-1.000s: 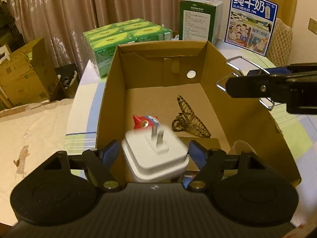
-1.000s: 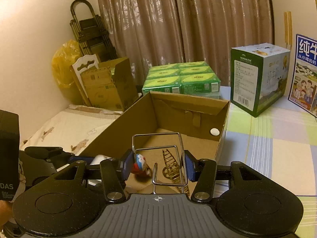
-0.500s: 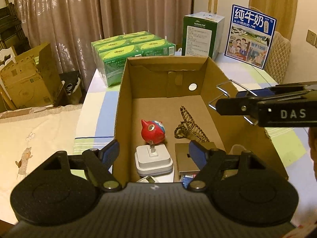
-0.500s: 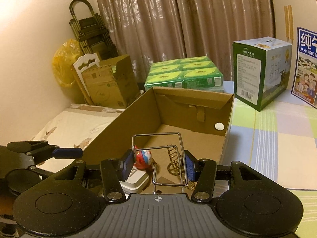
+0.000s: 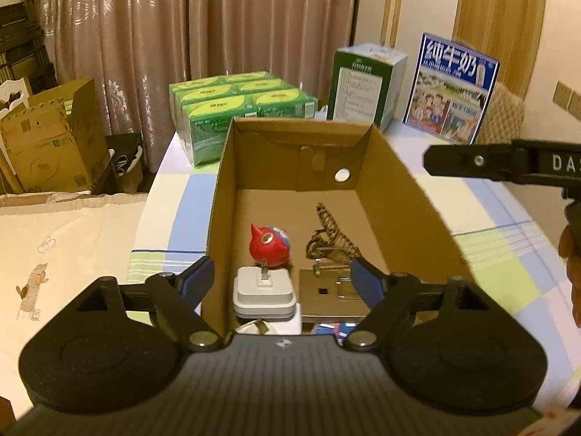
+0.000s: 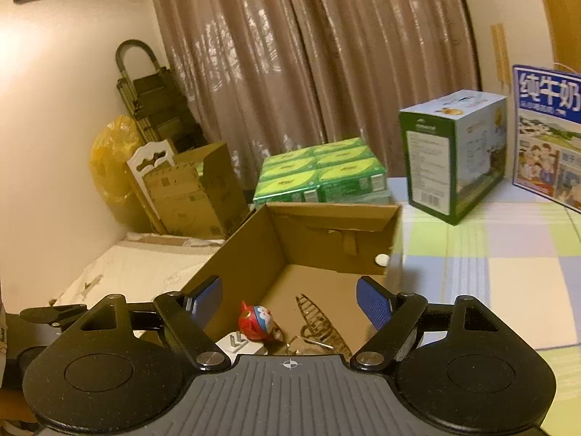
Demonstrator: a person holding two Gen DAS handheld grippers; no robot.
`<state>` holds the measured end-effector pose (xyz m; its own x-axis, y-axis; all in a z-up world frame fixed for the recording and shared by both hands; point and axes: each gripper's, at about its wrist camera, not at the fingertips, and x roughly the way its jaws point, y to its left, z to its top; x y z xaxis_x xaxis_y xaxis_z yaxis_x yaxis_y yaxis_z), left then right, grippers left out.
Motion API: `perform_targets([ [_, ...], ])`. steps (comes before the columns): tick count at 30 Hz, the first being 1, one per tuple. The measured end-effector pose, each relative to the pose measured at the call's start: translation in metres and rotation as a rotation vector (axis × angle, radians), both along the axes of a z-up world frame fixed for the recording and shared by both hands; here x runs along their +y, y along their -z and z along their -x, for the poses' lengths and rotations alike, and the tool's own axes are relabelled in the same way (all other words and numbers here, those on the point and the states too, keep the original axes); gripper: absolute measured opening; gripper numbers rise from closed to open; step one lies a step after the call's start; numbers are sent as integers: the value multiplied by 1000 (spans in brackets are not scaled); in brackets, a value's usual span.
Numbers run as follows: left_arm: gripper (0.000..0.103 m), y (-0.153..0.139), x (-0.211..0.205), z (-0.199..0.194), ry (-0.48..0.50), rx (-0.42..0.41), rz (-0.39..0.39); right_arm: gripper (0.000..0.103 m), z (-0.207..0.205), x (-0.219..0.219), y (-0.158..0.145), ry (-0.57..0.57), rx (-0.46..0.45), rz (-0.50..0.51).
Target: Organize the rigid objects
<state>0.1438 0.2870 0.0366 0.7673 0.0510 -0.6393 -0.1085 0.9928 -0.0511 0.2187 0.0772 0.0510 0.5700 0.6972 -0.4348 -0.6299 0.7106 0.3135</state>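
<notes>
1. My right gripper (image 6: 289,299) has just spread its jaws; the wire clip (image 5: 339,267) now lies below it in the cardboard box (image 5: 254,167)
2. My left gripper (image 5: 281,278), jaws also just widening, is empty; the white charger (image 5: 264,292) sits below it in the box
3. Both drops look done; I judge more items come next

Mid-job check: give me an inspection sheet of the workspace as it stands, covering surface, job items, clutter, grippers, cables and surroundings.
Surface: table with pastel checked cloth.
Job's things: open cardboard box holds a white plug adapter, red round toy, patterned hair claw, wire clip and a flat metal plate.
Clutter: green carton pack, green-and-white carton, blue milk box.
Grippers: left hand-held gripper open, nothing between its pads; right hand-held gripper open, empty; both jaws have just been opening.
Cables: nothing seen.
Surroundings: brown curtains, floor cardboard boxes, yellow bag.
</notes>
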Motion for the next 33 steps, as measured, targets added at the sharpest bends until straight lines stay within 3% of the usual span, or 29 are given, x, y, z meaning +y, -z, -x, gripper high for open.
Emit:
perform_targets([
  [3,93,-11,-9,15,-6,-32,-1,80,14,-17,-9,27,5,-10],
  [8,99,-29,-24,49,-29,-70,-11,85,47,-45,-22,72,26,7],
  [20,99,-52,-67,122,-37,-14,-7,88,144,-89,-20,139,52,132],
  [33,100,-53,-94,158,-57,16,-1,88,194,-109,-12,172,87,168],
])
